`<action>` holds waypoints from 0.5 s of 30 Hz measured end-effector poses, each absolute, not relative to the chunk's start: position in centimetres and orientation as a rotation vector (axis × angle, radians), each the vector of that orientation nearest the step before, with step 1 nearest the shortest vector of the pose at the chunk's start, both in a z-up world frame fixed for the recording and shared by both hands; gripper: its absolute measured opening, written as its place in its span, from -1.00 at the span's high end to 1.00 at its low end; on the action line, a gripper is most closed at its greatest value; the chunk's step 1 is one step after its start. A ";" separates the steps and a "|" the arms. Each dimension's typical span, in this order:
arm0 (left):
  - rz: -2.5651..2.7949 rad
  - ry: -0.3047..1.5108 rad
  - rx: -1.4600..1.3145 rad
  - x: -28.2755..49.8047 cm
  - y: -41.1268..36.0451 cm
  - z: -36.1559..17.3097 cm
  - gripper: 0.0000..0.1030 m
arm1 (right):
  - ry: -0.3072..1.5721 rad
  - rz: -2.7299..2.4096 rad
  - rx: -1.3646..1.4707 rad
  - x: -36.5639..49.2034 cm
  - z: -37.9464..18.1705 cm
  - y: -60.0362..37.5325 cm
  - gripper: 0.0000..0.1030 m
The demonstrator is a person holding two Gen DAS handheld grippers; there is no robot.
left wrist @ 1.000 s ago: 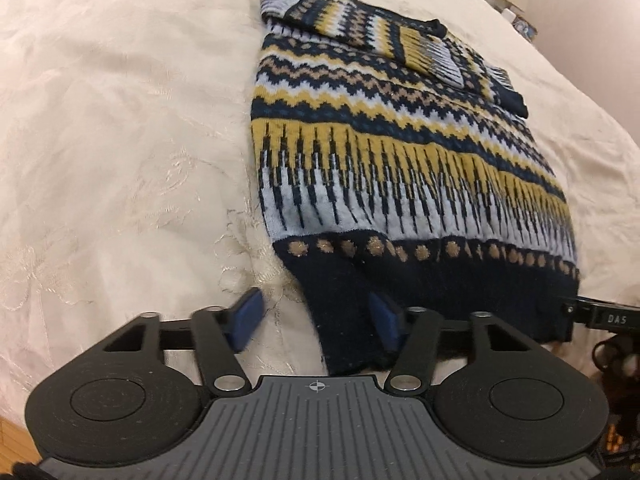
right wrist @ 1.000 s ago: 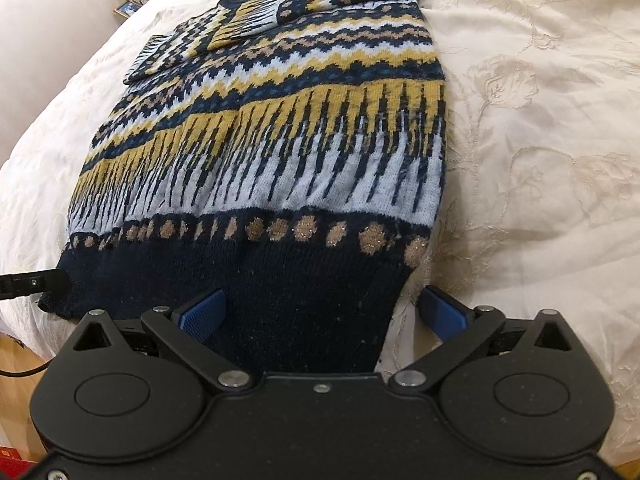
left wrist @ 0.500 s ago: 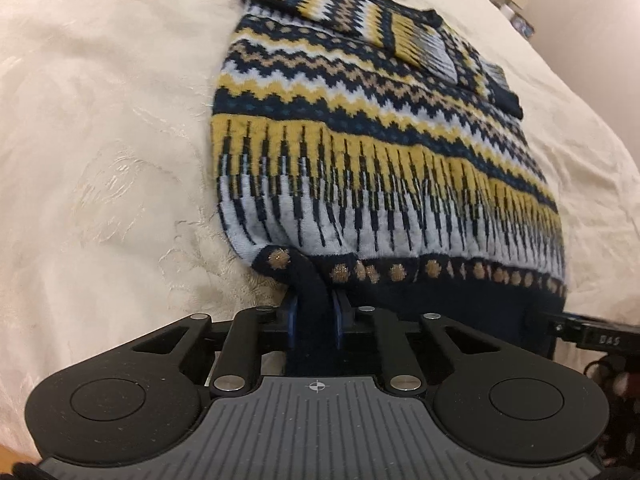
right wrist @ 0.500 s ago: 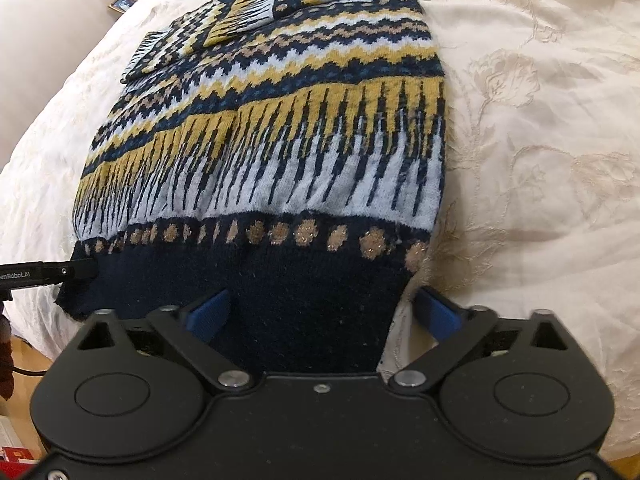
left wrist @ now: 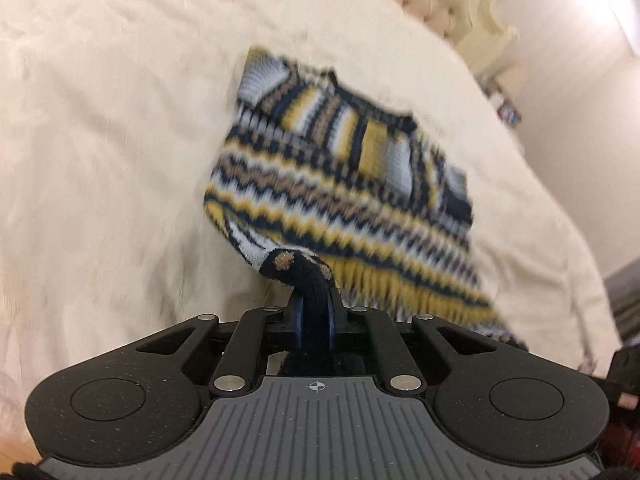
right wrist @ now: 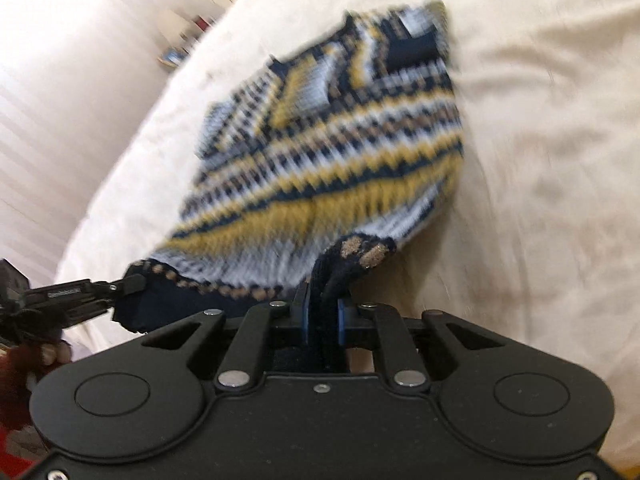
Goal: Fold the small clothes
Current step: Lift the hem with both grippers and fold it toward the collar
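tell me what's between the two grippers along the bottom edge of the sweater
Only the sweater's own navy hem band. In the right wrist view it runs from the right gripper to the left gripper, lifted off the bedspread.

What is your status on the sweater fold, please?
Left tool shut on sweater hem. Right tool shut on hem too. Hem raised off bed, frames blurred. Nothing in the way.

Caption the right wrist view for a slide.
Right gripper and left gripper pinch the sweater hem, lifting it off the bed.
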State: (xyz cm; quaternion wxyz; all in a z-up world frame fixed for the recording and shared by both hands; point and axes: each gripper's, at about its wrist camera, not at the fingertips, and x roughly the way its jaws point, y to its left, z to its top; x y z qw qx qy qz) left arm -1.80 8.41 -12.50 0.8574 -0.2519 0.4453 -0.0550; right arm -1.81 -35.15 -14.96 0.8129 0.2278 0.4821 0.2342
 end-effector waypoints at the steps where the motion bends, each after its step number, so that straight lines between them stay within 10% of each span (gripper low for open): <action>1: -0.109 0.919 -0.536 -1.4 8.3 -12.1 0.80 | 1.014 0.511 0.490 -1.3 -14.4 -35.3 0.62; 15: -0.017 0.739 -0.570 7.4 7.5 -6.8 0.80 | 0.812 0.614 0.613 9.4 -9.7 -37.0 0.64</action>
